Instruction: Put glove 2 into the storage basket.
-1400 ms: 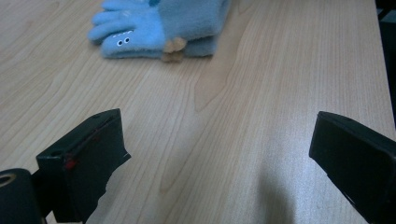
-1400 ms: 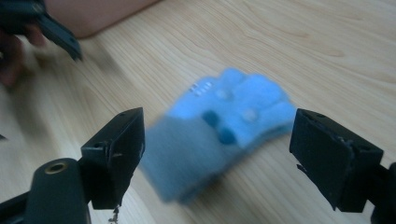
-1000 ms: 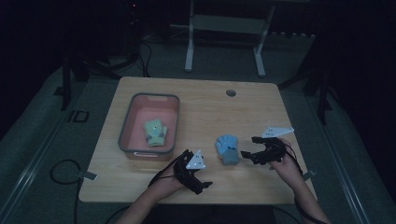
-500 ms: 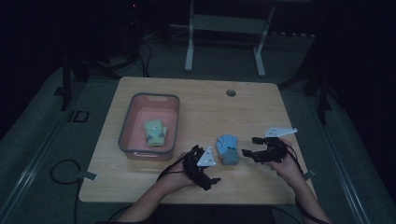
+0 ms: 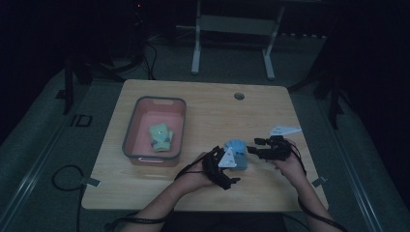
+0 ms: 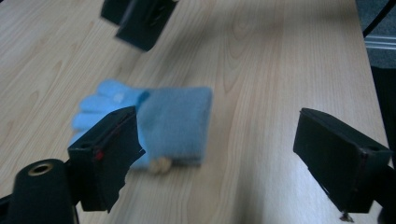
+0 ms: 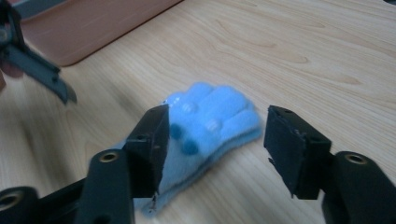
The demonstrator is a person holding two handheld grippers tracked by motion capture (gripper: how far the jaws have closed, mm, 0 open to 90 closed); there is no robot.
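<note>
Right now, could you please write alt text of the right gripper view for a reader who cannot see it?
A small light blue glove lies flat on a pale wooden table, with the right gripper reaching over it, its two black jaws apart on either side and not pressing it. A corner of a pink tray sits at the upper left.

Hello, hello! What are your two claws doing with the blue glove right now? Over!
Left gripper and right gripper open, jaws just been closing, either side of the blue glove. Glove flat on the table, not gripped. Nothing in the way.
</note>
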